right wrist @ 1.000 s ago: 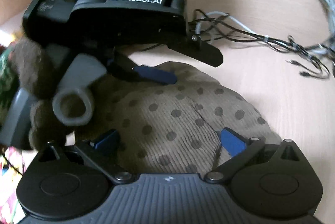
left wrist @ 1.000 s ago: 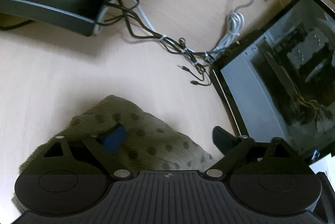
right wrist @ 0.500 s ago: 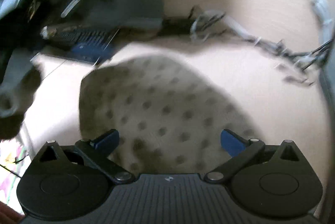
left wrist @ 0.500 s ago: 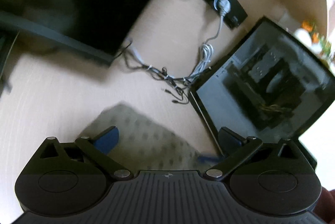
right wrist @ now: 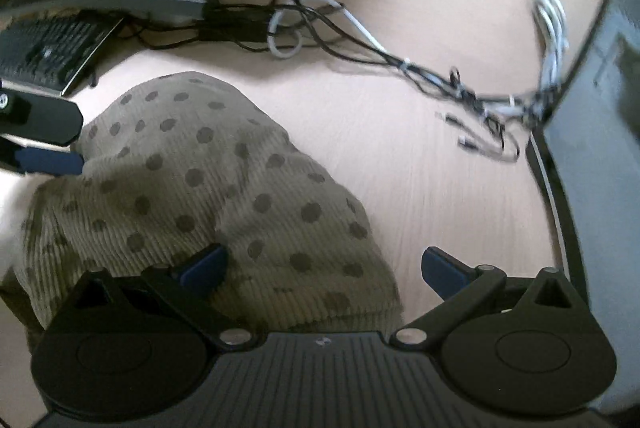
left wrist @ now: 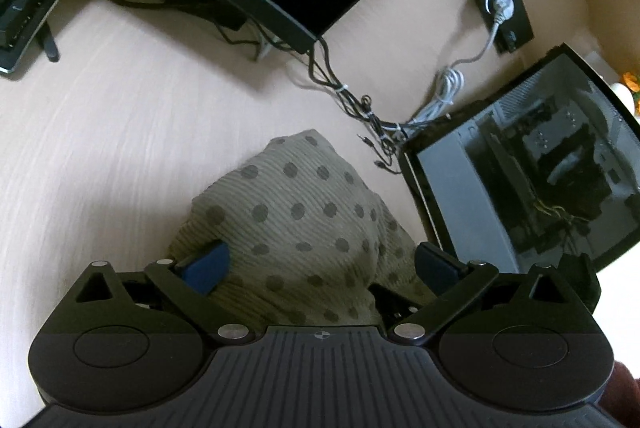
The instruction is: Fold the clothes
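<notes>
Olive ribbed garment [right wrist: 208, 196] with dark polka dots, bunched in a mound on wooden desk [right wrist: 400, 168]

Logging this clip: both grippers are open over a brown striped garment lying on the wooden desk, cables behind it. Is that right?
Not quite. The garment is polka-dotted, not striped: dark dots on ribbed olive-brown fabric, clear in both wrist views. The rest holds: the left gripper and right gripper are open over it on the wooden desk, with cables behind.
</notes>
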{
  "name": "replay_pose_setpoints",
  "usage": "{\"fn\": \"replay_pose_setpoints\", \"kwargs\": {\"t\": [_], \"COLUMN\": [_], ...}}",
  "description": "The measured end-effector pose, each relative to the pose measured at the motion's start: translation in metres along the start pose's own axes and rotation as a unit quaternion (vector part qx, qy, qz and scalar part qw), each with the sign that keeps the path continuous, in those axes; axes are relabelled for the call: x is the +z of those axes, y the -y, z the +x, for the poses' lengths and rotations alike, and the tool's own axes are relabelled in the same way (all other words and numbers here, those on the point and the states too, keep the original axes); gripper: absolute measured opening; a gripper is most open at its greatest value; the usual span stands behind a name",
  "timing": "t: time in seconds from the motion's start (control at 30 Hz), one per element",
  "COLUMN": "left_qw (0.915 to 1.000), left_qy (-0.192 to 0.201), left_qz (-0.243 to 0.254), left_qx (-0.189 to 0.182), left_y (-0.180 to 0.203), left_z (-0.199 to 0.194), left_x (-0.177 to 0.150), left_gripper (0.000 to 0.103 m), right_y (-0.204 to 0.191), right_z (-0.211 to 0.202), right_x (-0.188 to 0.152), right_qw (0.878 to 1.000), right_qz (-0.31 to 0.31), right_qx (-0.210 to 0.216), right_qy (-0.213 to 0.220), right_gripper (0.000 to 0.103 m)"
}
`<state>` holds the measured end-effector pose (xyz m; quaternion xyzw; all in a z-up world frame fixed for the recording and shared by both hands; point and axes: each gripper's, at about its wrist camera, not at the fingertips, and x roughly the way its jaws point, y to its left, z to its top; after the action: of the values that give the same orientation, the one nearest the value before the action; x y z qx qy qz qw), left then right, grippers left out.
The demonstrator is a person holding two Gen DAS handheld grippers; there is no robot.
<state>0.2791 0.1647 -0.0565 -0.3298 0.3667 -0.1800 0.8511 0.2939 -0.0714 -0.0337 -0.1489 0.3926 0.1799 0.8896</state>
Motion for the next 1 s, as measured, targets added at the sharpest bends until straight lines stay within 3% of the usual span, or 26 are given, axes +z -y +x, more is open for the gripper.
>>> {"fn": "replay_pose_setpoints", "kwargs": {"t": [0.1,0.17,0.27,0.4,0.53,0.67,0.73,0.9,1.0], "left_qw": [0.9994,0.998,0.9941,0.985,0.974,0.9614,0.9594,0.9619,0.9664], "left_qy": [0.016,0.032,0.055,0.071,0.098,0.103,0.099,0.087,0.074], "left_qz": [-0.009,-0.014,-0.022,-0.034,-0.046,-0.039,-0.048,-0.032,-0.017], "left_qx": [0.028,0.053,0.091,0.154,0.199,0.252,0.26,0.257,0.246], "left_y": [0.005,0.012,0.023,0.029,0.035,0.038,0.039,0.051,0.061], "left_z": [-0.008,-0.018,-0.033,-0.049,-0.066,-0.074,-0.073,-0.055,-0.047], "left_x": [-0.007,-0.014,-0.023,-0.04,-0.058,-0.071,-0.077,-0.086,-0.089], "left_gripper": [0.098,0.089,0.088,0.089,0.091,0.092,0.092,0.087,0.084], "right_y": [0.005,0.004,0.005,-0.002,-0.01,0.026,0.045,0.057,0.059], "right_z": [-0.002,-0.001,-0.003,-0.005,-0.014,-0.029,-0.029,0.001,0.022], "right_x": [-0.01,-0.014,-0.016,-0.019,-0.023,-0.012,-0.004,0.01,0.007], "right_qw": [1.0,1.0,0.999,0.991,0.972,0.96,0.957,0.967,0.956], "right_qz": [0.003,-0.01,-0.011,-0.017,-0.061,-0.061,-0.056,-0.022,0.02], "right_qx": [0.014,0.024,0.046,0.13,0.223,0.275,0.284,0.254,0.288], "right_qy": [-0.002,0.002,-0.002,-0.016,-0.028,-0.006,0.007,-0.004,-0.04], "right_gripper": [0.103,0.103,0.103,0.103,0.103,0.103,0.103,0.103,0.1]}}
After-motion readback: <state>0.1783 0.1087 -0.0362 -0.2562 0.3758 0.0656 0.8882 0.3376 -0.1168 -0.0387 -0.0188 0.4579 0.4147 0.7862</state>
